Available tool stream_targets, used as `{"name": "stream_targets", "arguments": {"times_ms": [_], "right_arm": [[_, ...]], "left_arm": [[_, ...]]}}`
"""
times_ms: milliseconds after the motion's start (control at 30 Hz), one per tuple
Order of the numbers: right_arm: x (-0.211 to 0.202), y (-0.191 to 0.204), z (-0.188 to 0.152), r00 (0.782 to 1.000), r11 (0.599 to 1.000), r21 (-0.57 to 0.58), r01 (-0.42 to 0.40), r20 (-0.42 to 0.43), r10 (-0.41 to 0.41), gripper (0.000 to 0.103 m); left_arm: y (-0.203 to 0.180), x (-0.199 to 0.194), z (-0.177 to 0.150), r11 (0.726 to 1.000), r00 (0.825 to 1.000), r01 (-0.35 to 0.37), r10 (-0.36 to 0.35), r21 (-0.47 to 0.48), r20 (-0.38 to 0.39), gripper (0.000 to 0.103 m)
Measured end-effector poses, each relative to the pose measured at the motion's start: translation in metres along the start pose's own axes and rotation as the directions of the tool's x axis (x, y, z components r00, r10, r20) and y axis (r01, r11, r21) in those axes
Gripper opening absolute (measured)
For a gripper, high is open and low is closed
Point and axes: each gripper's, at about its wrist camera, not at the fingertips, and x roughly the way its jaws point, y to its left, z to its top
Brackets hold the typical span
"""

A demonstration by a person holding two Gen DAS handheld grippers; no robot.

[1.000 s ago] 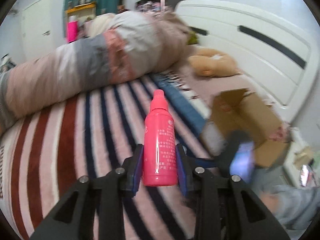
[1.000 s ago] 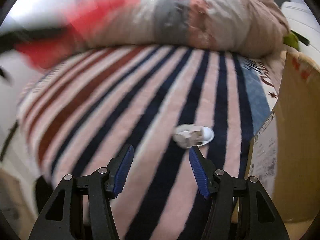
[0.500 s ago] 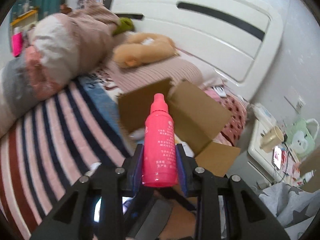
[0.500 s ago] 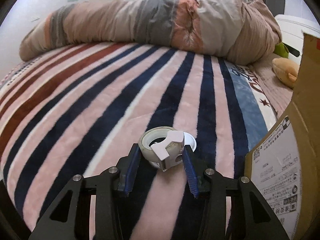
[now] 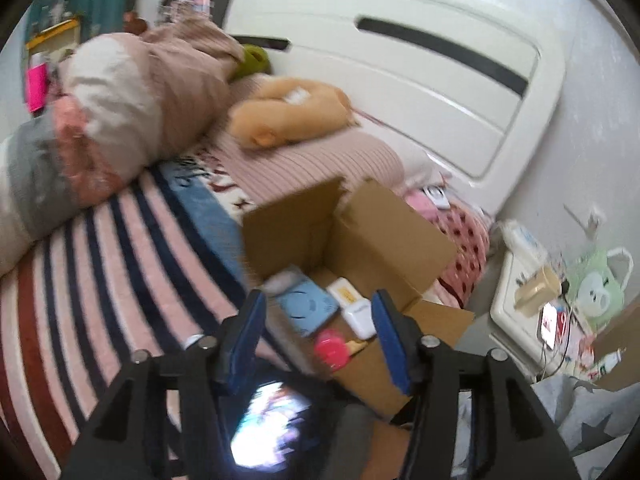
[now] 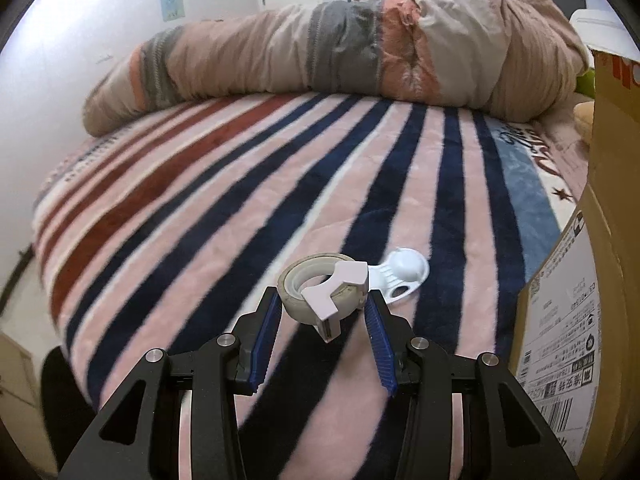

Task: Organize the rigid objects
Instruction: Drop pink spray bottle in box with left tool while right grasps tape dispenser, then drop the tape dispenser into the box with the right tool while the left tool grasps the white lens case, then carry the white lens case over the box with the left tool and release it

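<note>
The jaws of the right gripper [image 6: 322, 320] are being held closed around a beige roll of tape in a white plastic dispenser [image 6: 323, 290], which is being pinched near its curved sides; because that outline is round and the dispenser's cutter arm is jutting toward the camera, the roll is judged liable to twist or slip out if the carry toward the open brown cardboard box [image 5: 362, 248] is being hurried. A white plastic suction hook [image 6: 402, 274] is lying just behind the roll on the striped pink, navy and red fleece blanket [image 6: 224, 216], and it could be nudged if the jaws are being dragged rather than lifted. The jaws of the left gripper [image 5: 318, 330] are being held wide open with nothing between them, above the box, where a pink plastic bottle [image 5: 330, 350] is lying among a pale blue case and small white items. The right gripper is being held low and nearly level over the bed; the left is being tilted downward over the box.
</note>
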Motion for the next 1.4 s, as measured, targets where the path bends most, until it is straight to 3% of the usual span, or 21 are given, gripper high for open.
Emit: {"name": "stream_targets", "arguments": {"times_ms": [233,433,567,667,767,967,1033,1167,1400], "right_arm": [[-0.040,0.015,-0.009,0.994,0.994,-0.032,-0.101,0.028,0.102,0.039],[-0.092,0.029,-0.003,0.983,0.985,-0.067,-0.159,0.076,0.164,0.039],[-0.147,0.024,0.014,0.966,0.980,-0.059,-0.189,0.171,0.196,0.039],[-0.189,0.005,0.028,0.961,0.992,-0.030,-0.121,0.248,0.124,0.039],[-0.215,-0.025,0.034,0.961,0.999,0.028,0.016,0.277,-0.024,0.039],[-0.208,-0.093,0.033,0.960,0.963,0.164,0.213,0.149,-0.238,0.042],[-0.194,-0.112,0.031,0.954,0.942,0.194,0.273,0.074,-0.291,0.057],[-0.187,-0.134,0.020,0.962,0.937,0.244,0.251,0.044,-0.269,0.059],[-0.193,-0.138,0.013,0.974,0.951,0.245,0.186,0.079,-0.211,0.059]], "left_arm": [[0.067,-0.051,-0.037,0.978,0.984,-0.159,0.168,-0.133,0.062,0.060],[0.109,-0.073,-0.073,0.949,0.965,-0.231,0.251,-0.216,0.073,0.064],[0.121,-0.066,-0.088,0.939,0.961,-0.254,0.272,-0.233,0.051,0.064],[0.126,-0.054,-0.093,0.937,0.962,-0.259,0.273,-0.233,0.030,0.065],[0.128,-0.042,-0.096,0.940,0.965,-0.250,0.260,-0.233,0.015,0.065],[0.124,-0.021,-0.100,0.942,0.969,-0.243,0.247,-0.231,-0.012,0.065],[0.123,-0.015,-0.100,0.944,0.970,-0.240,0.242,-0.226,-0.019,0.065],[0.122,0.002,-0.102,0.946,0.967,-0.253,0.252,-0.205,-0.031,0.071],[0.128,0.074,-0.113,0.955,0.968,-0.247,0.234,-0.166,-0.095,0.068]]}}
